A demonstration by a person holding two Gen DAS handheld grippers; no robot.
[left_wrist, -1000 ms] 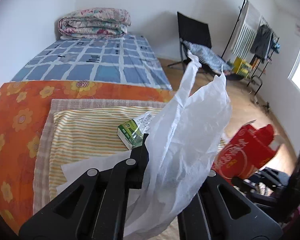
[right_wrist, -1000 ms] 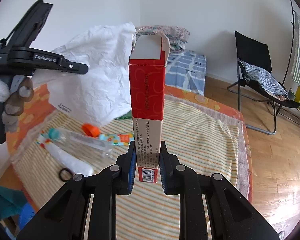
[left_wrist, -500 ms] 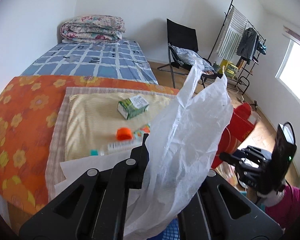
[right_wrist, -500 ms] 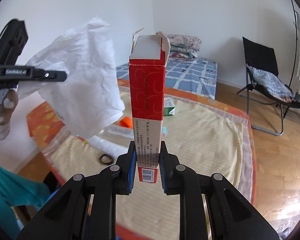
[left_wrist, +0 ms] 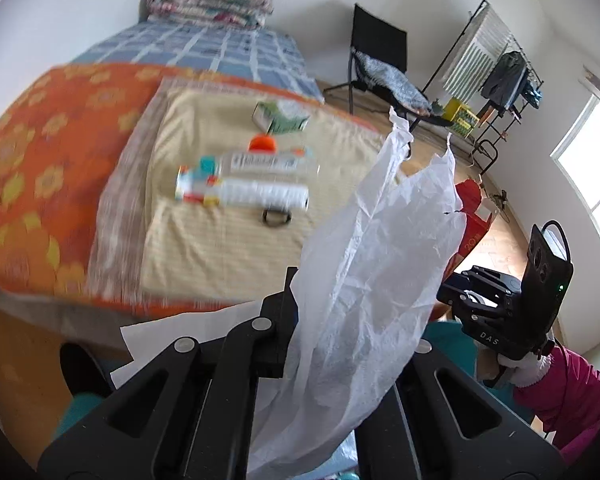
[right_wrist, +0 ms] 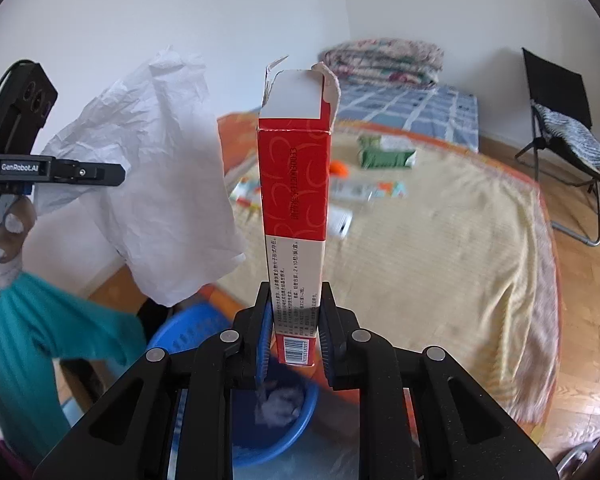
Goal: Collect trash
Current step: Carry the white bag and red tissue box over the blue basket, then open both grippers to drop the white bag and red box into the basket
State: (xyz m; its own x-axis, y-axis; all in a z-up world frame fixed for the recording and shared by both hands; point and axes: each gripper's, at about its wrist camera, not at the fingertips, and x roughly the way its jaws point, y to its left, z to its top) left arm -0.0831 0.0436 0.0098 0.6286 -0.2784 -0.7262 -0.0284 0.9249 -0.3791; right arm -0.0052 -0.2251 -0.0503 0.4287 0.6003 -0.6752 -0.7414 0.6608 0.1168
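1. "GenRobot.AI" marks the left gripper (right_wrist: 118, 175), clenched on a white plastic bag (right_wrist: 156, 168).
2. The right gripper (right_wrist: 294, 340) grasps a red carton (right_wrist: 294, 184), barcode end down, long axis upright, torn top open.
3. A blue bin (right_wrist: 276, 436) sits below, beside the bed (right_wrist: 440, 264).

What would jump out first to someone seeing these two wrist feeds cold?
The tall red carton standing upright in the right gripper, its torn top open, fills the middle of the right wrist view. Beside it, the crumpled white plastic bag is pinched in the left gripper. Below the carton sits a blue bin with trash inside, and more litter lies on the yellow striped bedcover behind.
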